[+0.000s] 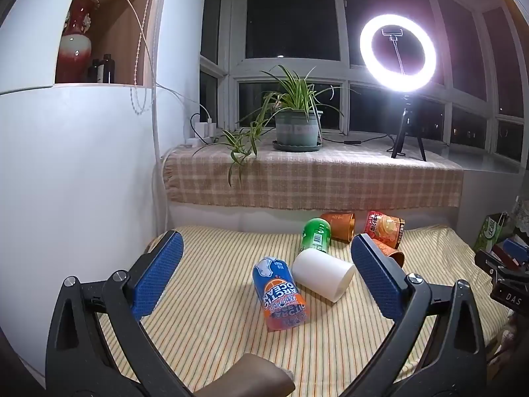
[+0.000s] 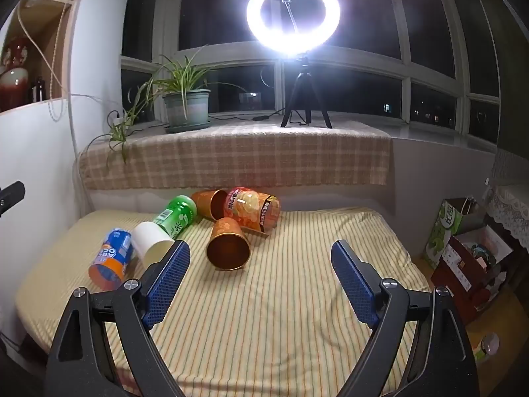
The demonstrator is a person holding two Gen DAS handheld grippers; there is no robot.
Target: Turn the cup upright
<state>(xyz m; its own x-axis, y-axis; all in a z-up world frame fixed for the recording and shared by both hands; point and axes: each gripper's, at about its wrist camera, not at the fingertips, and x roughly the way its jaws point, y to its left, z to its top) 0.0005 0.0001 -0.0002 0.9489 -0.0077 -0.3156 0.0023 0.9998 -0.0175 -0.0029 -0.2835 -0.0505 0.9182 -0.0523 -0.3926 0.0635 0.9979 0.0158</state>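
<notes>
Several cups lie on their sides on the striped cloth. A white cup lies next to a blue and orange Arctic Ocean cup. A green cup, two copper cups and a red and orange printed cup lie further back. My left gripper is open and empty, above the blue and white cups. My right gripper is open and empty, just in front of the near copper cup.
A checked cloth covers the window ledge, which bears a potted plant and a ring light on a tripod. A white cabinet stands left. Boxes and bags stand right of the table.
</notes>
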